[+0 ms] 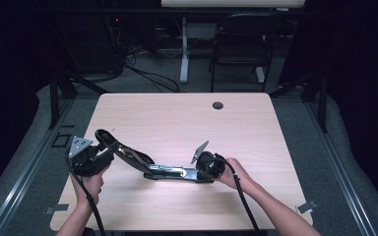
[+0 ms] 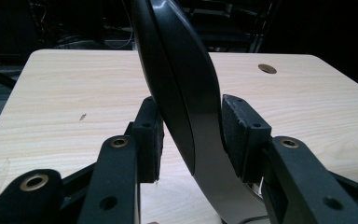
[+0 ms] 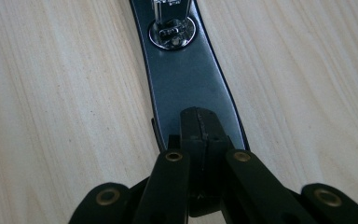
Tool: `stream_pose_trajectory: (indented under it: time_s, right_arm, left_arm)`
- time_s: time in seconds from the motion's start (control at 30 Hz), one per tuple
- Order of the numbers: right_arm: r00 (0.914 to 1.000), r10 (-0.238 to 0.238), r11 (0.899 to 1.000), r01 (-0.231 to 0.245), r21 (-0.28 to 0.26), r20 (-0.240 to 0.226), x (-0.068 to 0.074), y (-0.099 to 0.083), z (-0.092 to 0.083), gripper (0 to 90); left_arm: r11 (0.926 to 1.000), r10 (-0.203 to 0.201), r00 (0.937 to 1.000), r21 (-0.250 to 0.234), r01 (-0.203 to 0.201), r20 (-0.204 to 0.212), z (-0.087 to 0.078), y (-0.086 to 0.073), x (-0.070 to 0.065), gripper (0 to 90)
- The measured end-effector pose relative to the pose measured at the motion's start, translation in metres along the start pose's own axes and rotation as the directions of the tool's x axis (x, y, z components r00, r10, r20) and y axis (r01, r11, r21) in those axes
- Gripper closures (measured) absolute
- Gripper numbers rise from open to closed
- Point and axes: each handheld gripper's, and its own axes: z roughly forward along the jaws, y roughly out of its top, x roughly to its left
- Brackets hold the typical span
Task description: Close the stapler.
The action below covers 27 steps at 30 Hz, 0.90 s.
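A black hinged tool [image 1: 142,160] with two long arms and silver metal at its pivot lies across the near part of the wooden table [image 1: 177,118]. Its left arm [image 2: 182,84] rises off the table, and my left gripper [image 2: 191,135] is shut on it, a pad on each side. In the high view that gripper [image 1: 109,147] is at the tool's left end. The tool's other arm [image 3: 186,79] lies flat, with a silver rivet [image 3: 172,32] farther along it. My right gripper [image 3: 199,123] is shut, its tips resting on top of this flat arm at the tool's right end [image 1: 197,173].
A round cable hole [image 1: 218,105] sits near the table's far edge. Behind the table stand a dark chair [image 1: 241,44] and a white desk leg [image 1: 184,49], with cables on the floor. Bare wood stretches beyond the tool.
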Motion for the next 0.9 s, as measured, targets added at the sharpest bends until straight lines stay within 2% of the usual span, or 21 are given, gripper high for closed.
stream_pose_trajectory:
  time_s: [0.17,0.23,0.37,0.7,0.9]
  right_arm:
    - [0.9999,0.012,1.0,-0.012,-0.004,-0.006,0.0,0.0,0.0,90.0]
    - [1.0,0.0,1.0,-0.001,0.01,0.01,0.001,0.001,0.0,90.0]
    - [0.9997,0.022,1.0,-0.022,0.0,-0.009,-0.001,0.0,0.0,90.0]
    - [0.9994,0.03,1.0,-0.03,-0.007,-0.016,-0.001,-0.001,0.0,90.0]
    - [0.9992,0.031,1.0,-0.031,-0.005,-0.024,-0.003,-0.001,0.0,90.0]
  left_arm:
    - [1.0,0.005,1.0,-0.003,-0.005,0.003,0.0,0.0,-0.001,60.7]
    - [0.9999,0.01,0.9999,-0.002,-0.01,0.005,-0.001,0.001,-0.002,60.7]
    - [0.9999,0.009,0.9998,-0.013,-0.009,0.016,0.0,0.001,-0.004,61.2]
    - [0.9977,0.059,0.9976,-0.036,-0.057,0.038,0.001,0.006,-0.017,62.1]
    - [0.9969,0.068,0.9965,-0.043,-0.066,0.049,0.002,0.007,-0.022,62.6]
